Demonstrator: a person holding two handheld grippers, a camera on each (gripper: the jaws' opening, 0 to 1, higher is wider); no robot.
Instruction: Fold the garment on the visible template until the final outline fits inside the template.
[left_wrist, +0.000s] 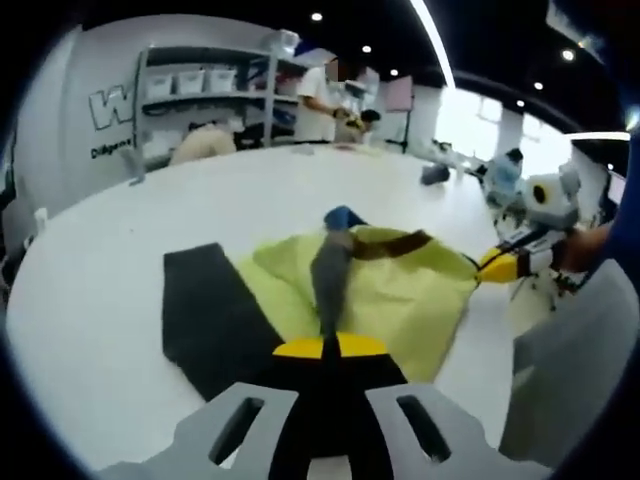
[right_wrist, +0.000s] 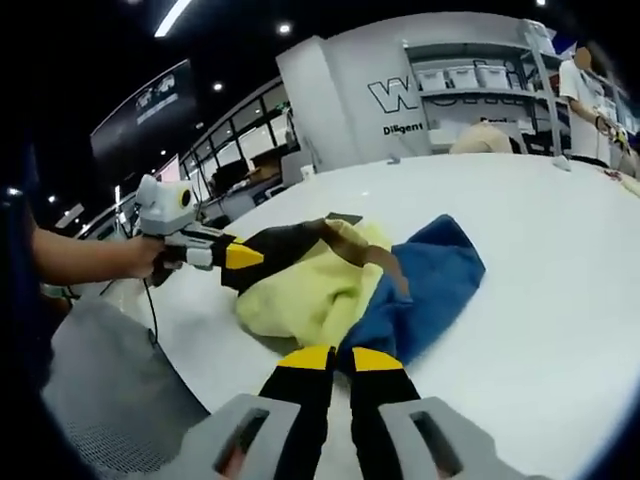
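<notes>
Two grippers are both pinching the garment (left_wrist: 400, 290) at this moment, one on each side. Your left gripper (left_wrist: 330, 347) has its jaws pressed together on a raised ridge of cloth that rises from the near edge, and your right gripper (right_wrist: 340, 358) is closed in the same way on the near edge, where the yellow cloth meets the blue part. In the left gripper view the right gripper comes in from the right and touches the far corner of the yellow cloth.

The garment is yellow with a blue part and a brown band, and it lies bunched on the white round table (left_wrist: 90, 300). The dark template (left_wrist: 205, 315) lies flat on the table; the garment covers one side of it and the rest stays bare.

I judge that the task is at an early or middle stage. The cloth is heaped and wrinkled, no clean fold is seen, and its outline spreads well past the template edge. You have to flatten it, fold it smaller and bring it inside the dark shape.
</notes>
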